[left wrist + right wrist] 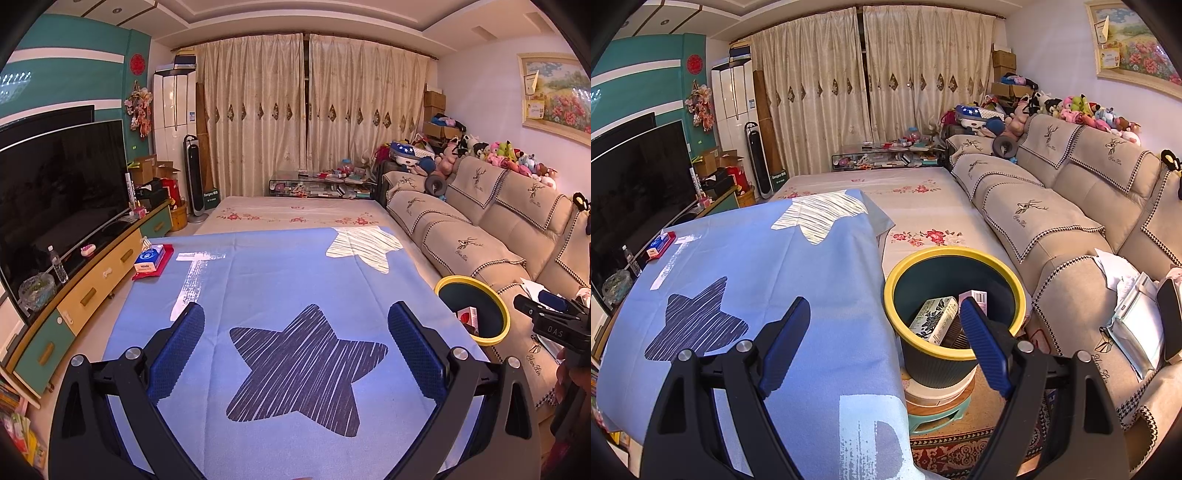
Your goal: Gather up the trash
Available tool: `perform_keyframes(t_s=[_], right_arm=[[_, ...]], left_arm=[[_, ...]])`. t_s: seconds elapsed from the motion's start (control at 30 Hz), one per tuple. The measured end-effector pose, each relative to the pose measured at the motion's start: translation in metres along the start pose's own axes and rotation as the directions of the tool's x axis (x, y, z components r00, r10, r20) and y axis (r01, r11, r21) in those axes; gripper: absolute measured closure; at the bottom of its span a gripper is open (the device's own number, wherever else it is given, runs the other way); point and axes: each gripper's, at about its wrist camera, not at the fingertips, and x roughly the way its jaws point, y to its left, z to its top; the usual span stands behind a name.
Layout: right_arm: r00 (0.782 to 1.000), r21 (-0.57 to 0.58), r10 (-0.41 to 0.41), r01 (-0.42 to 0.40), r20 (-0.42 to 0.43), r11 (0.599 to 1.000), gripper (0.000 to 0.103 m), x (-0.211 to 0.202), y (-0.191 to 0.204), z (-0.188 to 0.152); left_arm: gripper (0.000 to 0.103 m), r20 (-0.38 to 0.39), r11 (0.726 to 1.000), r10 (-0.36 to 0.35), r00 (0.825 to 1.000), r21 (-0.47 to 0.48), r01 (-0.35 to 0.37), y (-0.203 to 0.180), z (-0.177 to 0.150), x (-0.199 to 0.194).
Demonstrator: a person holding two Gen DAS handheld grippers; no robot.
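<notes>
The right gripper (884, 325) is wide open and holds nothing. It hangs over the edge of the blue cloth (768, 266), and its right finger sits just above the yellow rim of the trash bin (897, 266). The bin is right in front of it and a little lower. Inside are a flowery box (932, 319) and a pink box (975, 297), so some trash is already in.

The left gripper (295, 328) is wide open too, with nothing in it. It floats above the dark star (295, 369) on the cloth. Far ahead of it, off to its left, a tissue pack (149, 258) lies on a red pouch (166, 258) at the cloth's corner.

I think the next job is finding more trash. The tissue pack may be it, but I can't be sure. To do it well, reach the left gripper forward and left, keep the fingers open wide, come down flat, and squeeze the pack across its short side. Don't pinch the cloth too.
</notes>
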Motion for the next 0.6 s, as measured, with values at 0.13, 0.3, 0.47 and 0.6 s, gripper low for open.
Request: perform_keyframes(t_s=[0.13, 0.3, 0.47, 0.6], right_arm=[[1.000, -0.001, 0.001, -0.001, -0.001, 1.000, 0.024, 0.0007, 0.0006, 0.0000], [1.000, -0.001, 0.002, -0.002, -0.001, 1.000, 0.024, 0.0012, 0.0004, -0.0001], [1.000, -0.002, 0.002, -0.002, -0.002, 1.000, 0.024, 0.0015, 0.0012, 0.0001], [1.000, 0.000, 0.001, -0.001, -0.002, 1.000, 0.024, 0.0012, 0.0006, 0.0003]], left_arm=[[0.005, 0.000, 1.000, -0.001, 1.000, -0.001, 0.001, 0.0003, 0.0005, -0.0003], [0.005, -0.001, 1.000, -0.001, 1.000, 0.000, 0.001, -0.0003, -0.0002, 0.0005], [0.005, -0.005, 1.000, -0.007, 1.000, -0.002, 0.007, -0.0003, -0.0017, 0.0025], [0.005, -0.011, 1.000, -0.012, 1.000, -0.001, 0.012, -0.0006, -0.0037, 0.0053]])
